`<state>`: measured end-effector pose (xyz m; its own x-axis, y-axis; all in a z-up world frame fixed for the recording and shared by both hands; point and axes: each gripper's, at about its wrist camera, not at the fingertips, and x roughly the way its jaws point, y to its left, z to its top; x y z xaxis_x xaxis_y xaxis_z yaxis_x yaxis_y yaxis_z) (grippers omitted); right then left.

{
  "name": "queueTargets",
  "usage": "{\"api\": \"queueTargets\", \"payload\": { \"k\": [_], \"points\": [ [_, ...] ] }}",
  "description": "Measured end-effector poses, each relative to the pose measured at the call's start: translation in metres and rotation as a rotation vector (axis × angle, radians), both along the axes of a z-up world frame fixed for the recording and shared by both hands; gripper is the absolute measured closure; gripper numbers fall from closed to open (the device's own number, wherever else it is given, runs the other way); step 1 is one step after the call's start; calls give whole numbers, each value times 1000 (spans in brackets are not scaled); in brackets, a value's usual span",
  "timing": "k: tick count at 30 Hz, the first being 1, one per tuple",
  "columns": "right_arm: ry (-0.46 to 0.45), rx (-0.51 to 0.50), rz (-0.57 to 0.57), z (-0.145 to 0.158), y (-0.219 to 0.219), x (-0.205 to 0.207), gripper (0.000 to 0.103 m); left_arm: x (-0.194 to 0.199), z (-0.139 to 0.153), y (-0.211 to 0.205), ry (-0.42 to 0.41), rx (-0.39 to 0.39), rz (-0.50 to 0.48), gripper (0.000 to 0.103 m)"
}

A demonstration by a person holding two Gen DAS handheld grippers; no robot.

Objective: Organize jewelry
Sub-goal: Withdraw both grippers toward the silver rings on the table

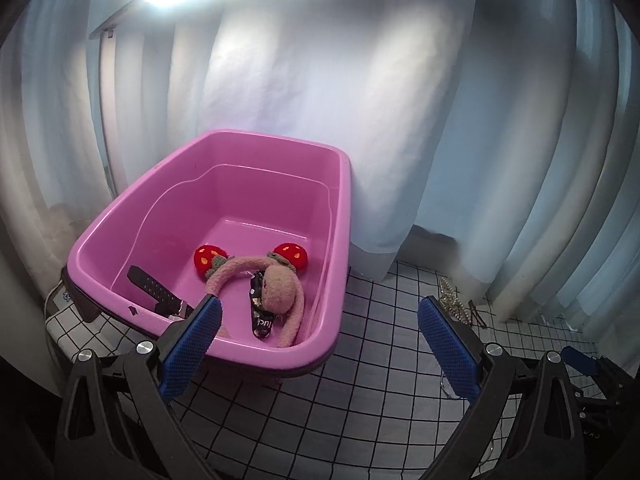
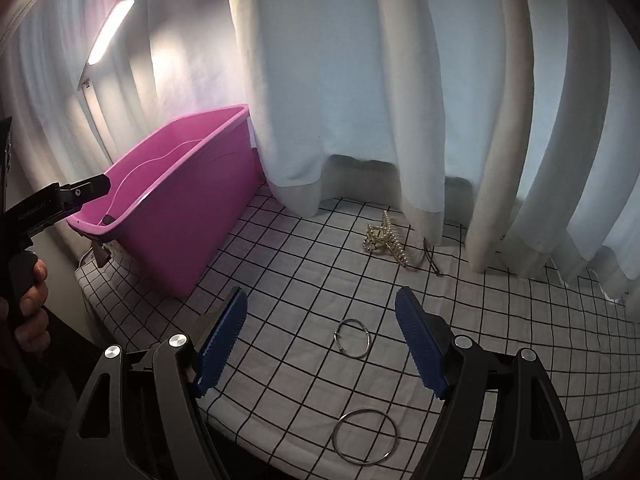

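Jewelry: two metal rings (image 2: 352, 338) and a gold claw clip (image 2: 386, 238) are lying on the checked cloth (image 2: 520, 340); a plush headband (image 1: 256, 276) is sitting inside the pink tub (image 1: 344, 216). Left gripper (image 1: 320, 334) and right gripper (image 2: 320, 344) are both standing apart, gripping nothing.

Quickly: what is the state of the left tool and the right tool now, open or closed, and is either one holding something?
Left tool: open, holding nothing.
Right tool: open, holding nothing.
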<state>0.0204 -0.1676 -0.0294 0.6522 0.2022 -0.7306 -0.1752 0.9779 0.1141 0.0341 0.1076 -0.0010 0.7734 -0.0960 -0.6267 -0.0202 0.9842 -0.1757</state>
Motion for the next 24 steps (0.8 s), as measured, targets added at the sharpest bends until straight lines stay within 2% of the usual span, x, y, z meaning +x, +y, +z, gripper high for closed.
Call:
{"api": "queueTargets", "payload": {
  "k": [4,7,14,19,24],
  "points": [
    [67,-6,-73,-25,-39,-20,30,-1,-13,-47,28,29,-107,6],
    [120,18,-94,-45,-51,-31,30,2,-27,-79,67,40,-187,6],
    [228,30,-84,-93,-45,-48,30,21,-73,-132,173,85,-304,6],
    [298,56,-95,-127,-41,-51,30,38,-107,-157,215,151,-361,6],
    [337,58,-108,-148,-33,-52,30,53,-140,-177,255,201,-413,6]
  ]
}}
